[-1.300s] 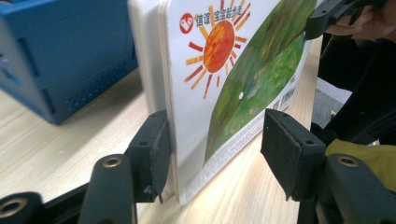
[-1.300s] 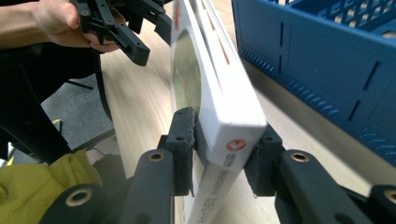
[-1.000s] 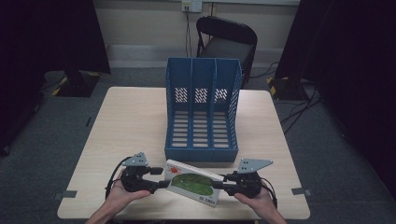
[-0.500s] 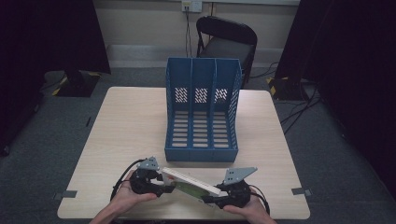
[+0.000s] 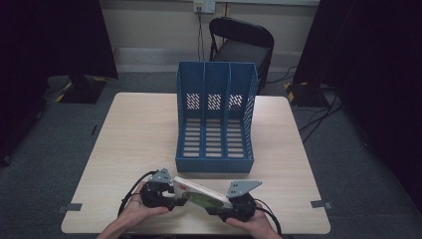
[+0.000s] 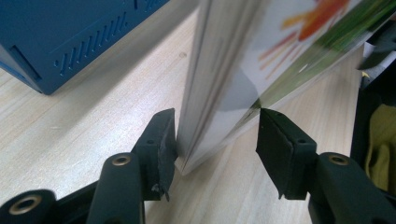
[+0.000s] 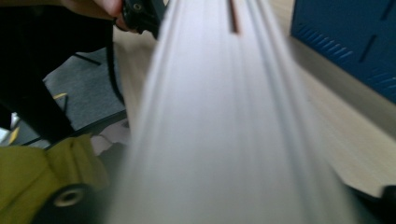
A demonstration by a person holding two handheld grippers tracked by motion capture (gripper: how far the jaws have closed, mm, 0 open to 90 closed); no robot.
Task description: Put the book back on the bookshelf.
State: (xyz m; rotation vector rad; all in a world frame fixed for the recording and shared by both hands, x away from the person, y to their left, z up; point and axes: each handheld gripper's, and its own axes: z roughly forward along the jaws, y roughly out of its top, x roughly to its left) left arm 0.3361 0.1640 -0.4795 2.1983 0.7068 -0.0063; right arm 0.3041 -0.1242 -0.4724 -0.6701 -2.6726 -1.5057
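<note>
Now I counted one book (image 5: 201, 193) | one blue rack (image 5: 214, 119), three slots | left gripper (image 5: 171, 195) closing, one pad touching book | right gripper (image 5: 225, 209) jaws: couldn't tell.

In the right gripper view the book (image 7: 233, 140) sits so close that its page edges blur to pale streaks, hiding that gripper's own jaws, so their grip cannot be judged. In the left gripper view the book's cover runs off the top edge, its picture unreadable. In the high view both hands (image 5: 142, 214) are cut by the bottom edge
</note>
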